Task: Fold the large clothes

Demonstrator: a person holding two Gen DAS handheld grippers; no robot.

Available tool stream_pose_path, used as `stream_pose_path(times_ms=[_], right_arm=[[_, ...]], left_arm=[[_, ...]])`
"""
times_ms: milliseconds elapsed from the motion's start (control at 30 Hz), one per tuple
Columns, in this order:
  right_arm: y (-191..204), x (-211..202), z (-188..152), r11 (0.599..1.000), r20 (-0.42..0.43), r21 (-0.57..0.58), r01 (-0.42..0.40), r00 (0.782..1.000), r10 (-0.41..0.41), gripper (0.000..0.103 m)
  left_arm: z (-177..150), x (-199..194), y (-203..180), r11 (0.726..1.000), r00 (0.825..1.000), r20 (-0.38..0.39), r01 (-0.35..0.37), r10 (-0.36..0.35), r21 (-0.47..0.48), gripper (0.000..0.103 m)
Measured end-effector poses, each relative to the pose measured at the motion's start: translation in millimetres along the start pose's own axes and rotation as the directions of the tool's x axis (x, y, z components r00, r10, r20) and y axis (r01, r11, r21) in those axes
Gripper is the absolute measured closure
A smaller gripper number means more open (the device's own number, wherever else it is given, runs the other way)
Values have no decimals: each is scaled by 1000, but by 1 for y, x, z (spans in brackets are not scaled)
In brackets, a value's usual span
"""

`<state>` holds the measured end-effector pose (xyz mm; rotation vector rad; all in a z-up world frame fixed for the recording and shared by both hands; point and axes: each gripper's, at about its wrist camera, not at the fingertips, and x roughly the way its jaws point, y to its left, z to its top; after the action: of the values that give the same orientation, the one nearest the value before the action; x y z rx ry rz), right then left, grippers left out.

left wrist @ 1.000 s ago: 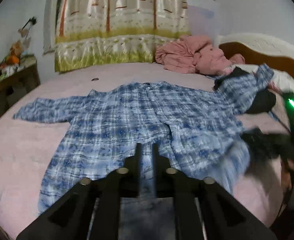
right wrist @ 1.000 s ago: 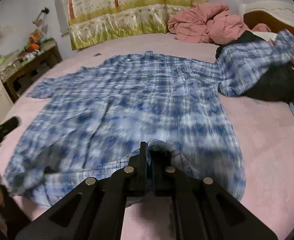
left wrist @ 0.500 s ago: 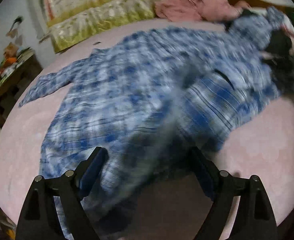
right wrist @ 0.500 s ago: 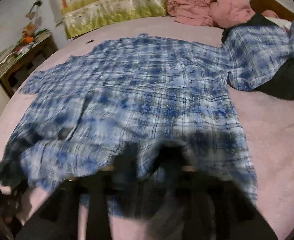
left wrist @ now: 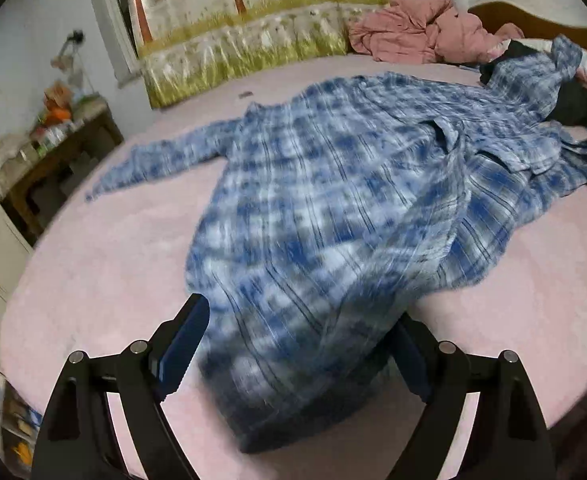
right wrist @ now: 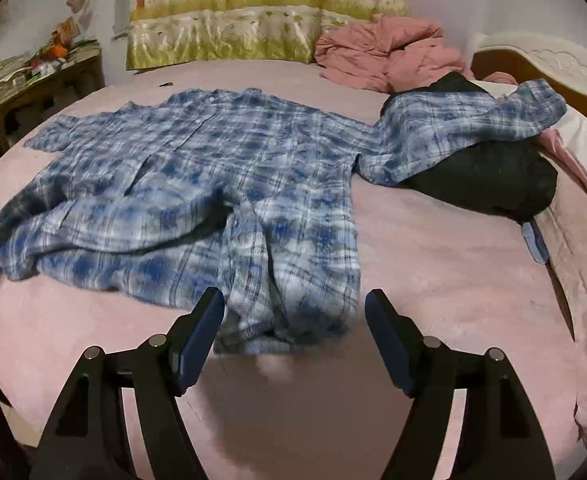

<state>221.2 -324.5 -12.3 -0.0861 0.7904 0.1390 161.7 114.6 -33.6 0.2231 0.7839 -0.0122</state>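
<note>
A large blue and white plaid shirt (left wrist: pixel 333 208) lies spread on the pink bed (left wrist: pixel 113 272), its hem bunched near me. It also shows in the right wrist view (right wrist: pixel 221 184), one sleeve draped over a black bundle (right wrist: pixel 493 184). My left gripper (left wrist: pixel 297 344) is open, its jaws wide on either side of the loose hem, which lies between them unheld. My right gripper (right wrist: pixel 293 320) is open, with the rumpled hem corner just ahead of and between its fingers.
A crumpled pink blanket (right wrist: pixel 381 56) lies at the back by the wooden headboard (right wrist: pixel 533 68). A cluttered wooden side table (left wrist: pixel 49 148) stands left of the bed. A patterned curtain (right wrist: pixel 265 12) hangs behind. A small blue object (right wrist: pixel 535 244) lies near the black bundle.
Both grippers were shut on the shirt's hem a second ago. They have opened and let the cloth drop onto the bed, where the hem now lies bunched.
</note>
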Motion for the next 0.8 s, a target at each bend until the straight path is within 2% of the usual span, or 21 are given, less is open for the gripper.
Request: stream_pose_path(times_ms=[67,167,200,233,267,300,333,367,467,600,667,733,800], right_arm=[[12,3,-1,997,-8,-66,-43,999,43,31],[31,14,-2,990,-28,-143,-13,1000,9,33],[36,15,-4,988,-19,-152,2,1000,-5,38],[39,16,-3,988,-9,-153,13,1000,-15,50],[39,16,0,990,2,-141,7,1000,-6,57],[39,14,1,992,12,-130,-10,1000,12,78],[39,10,2,992,29,-123,-22,999,25,95],[39,5,4,992,62,-125,-22,998,30,98],[38,-14,14,988,177,-137,72,983,-47,101],[11,-26,46,991,224,-55,120,969,-104,101],[-4,-23,63,988,226,-24,152,964,-143,101],[-15,-9,77,984,200,-12,179,964,-173,101],[-25,12,85,982,143,7,189,972,-188,101]], left_arm=[[-7,3,-1,1000,1000,-18,11,-11,-4,16],[-17,10,-2,1000,999,-38,5,-5,-17,16],[-18,12,-2,1000,999,-45,14,-15,-23,16],[-20,13,-1,999,999,-46,24,-25,-29,16],[-23,12,-1,999,999,-42,31,-33,-31,22],[-24,9,-2,999,999,-29,41,-42,-20,35],[-24,7,-3,999,999,-22,40,-40,-7,76],[-21,4,-5,1000,1000,-10,14,-14,25,96],[-2,-10,-4,995,994,88,-69,62,77,98],[47,-17,7,983,979,139,-160,147,88,98],[77,-6,16,985,983,110,-159,150,72,98],[106,21,26,992,995,32,-98,96,77,98],[135,71,37,998,995,-98,-13,19,63,98]])
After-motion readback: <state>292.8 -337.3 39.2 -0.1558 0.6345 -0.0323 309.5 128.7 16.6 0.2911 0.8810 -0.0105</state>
